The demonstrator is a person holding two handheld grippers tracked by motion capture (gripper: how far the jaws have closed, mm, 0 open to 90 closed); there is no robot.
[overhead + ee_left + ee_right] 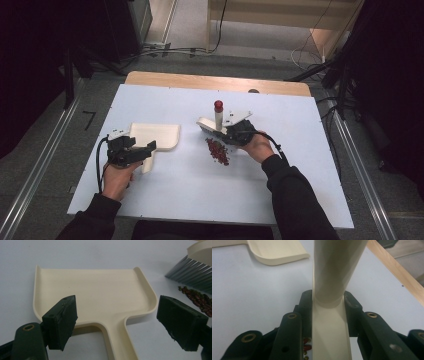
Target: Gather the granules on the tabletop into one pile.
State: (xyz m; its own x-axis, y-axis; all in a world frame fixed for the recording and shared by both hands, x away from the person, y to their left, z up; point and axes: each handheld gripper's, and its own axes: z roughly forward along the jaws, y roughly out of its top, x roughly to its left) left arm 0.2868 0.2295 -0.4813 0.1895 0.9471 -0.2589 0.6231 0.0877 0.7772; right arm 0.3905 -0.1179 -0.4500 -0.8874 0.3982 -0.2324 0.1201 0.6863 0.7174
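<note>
1. High view: cream dustpan [159,135] lies flat on the table [300,200], left of centre, nothing in it. Its handle points toward the person, and the left gripper [145,150] sits at that handle.
2. High view: right gripper [220,131] grips a cream brush [212,125], bristle head down on the table, red-capped handle end standing up. A pile of dark red beans [218,150] lies just in front of the brush, well apart from the dustpan.
3. High view: white tabletop with a wood edge at the far side; grey floor, cables and dark stands around.
4. Left gripper view: jaws released, spread wide, one on each side of the dustpan [95,295] handle, not touching it. Pan is bare, raised rim on three sides. Brush [192,268] bristles and beans [197,298] at the right edge.
5. Right gripper view: jaws clenched on the brush [332,290] handle, a smooth cream tube rising up the middle. A few beans [306,346] show below the left jaw. Dustpan [277,251] corner top left, wood edge of the table [249,302] top right.
</note>
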